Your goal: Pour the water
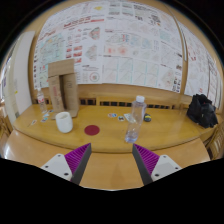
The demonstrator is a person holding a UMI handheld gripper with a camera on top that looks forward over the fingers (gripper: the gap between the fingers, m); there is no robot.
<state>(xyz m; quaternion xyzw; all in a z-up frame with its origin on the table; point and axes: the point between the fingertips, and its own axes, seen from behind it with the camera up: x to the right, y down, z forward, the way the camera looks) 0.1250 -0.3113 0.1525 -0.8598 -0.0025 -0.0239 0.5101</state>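
A clear plastic water bottle [137, 110] stands upright on the wooden table [110, 150], beyond my right finger. A white cup [64, 121] stands to the left, beyond my left finger. A small clear glass-like object [130, 134] sits just in front of the bottle. My gripper [112, 160] is open, its two purple pads wide apart with only bare tabletop between them. It is well short of both bottle and cup.
A dark red round coaster or lid [92, 129] lies between cup and bottle. Cardboard boxes [62, 88] stand at the back left, a black bag [202, 110] at the right. Posters [120, 40] cover the wall behind.
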